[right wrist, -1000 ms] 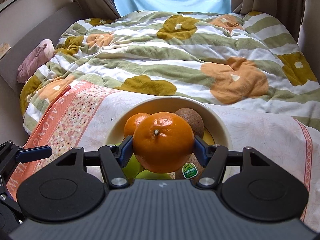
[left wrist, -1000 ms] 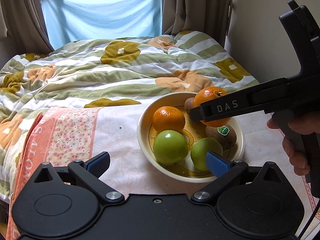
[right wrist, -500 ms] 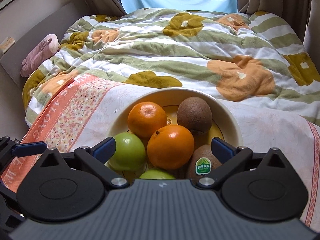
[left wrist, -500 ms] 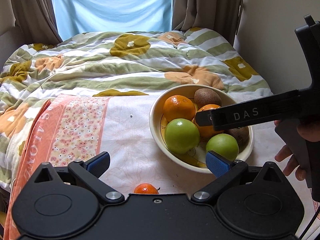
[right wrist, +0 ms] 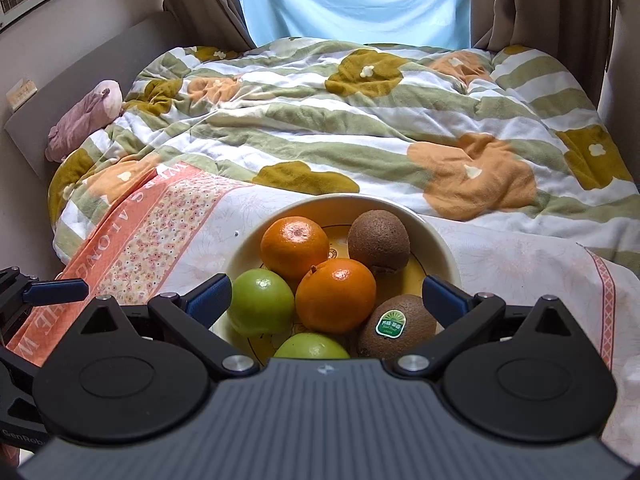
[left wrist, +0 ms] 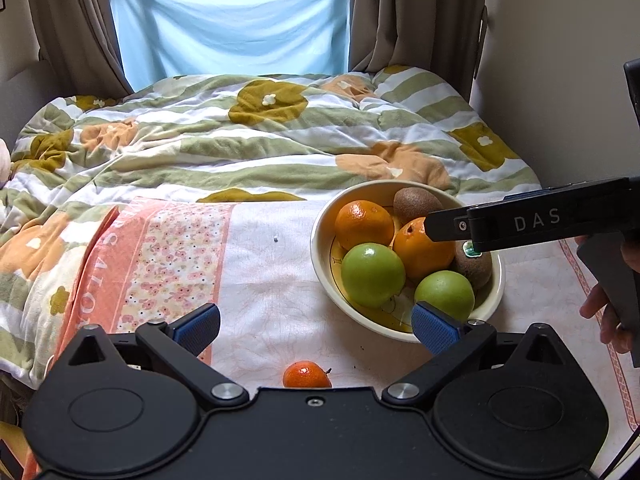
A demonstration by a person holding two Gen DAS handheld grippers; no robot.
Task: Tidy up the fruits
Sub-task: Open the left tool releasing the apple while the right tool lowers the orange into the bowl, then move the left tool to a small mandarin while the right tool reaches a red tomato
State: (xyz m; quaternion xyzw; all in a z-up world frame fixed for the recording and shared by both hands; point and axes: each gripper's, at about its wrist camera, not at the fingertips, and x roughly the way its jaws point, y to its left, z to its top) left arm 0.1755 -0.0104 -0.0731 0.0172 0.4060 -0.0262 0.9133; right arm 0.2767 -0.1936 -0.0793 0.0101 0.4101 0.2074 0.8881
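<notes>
A cream bowl (left wrist: pixel 320 248) (right wrist: pixel 444 248) stands on a white cloth and holds two oranges, two green apples and two kiwis. The orange just set down (right wrist: pixel 336 296) (left wrist: pixel 420 252) lies in the middle of the bowl. My right gripper (right wrist: pixel 326 300) hangs open above the bowl's near side, nothing between its blue pads; its finger (left wrist: pixel 520 224) reaches in from the right in the left wrist view. My left gripper (left wrist: pixel 316 328) is open and empty over the cloth left of the bowl. A small mandarin (left wrist: pixel 307 375) lies on the cloth just below it, partly hidden by the gripper body.
The white cloth with a pink floral border (left wrist: pixel 160 256) covers the near part of a bed with a striped flowered quilt (left wrist: pixel 260 140). A wall (left wrist: pixel 560 80) stands on the right. A pink soft toy (right wrist: pixel 84 120) lies at the far left. A hand (left wrist: pixel 604 312) holds the right gripper.
My right gripper opened and let go of the orange, which now rests in the bowl, then drew back a little. The left wrist view shifted, and the small mandarin came into sight.
</notes>
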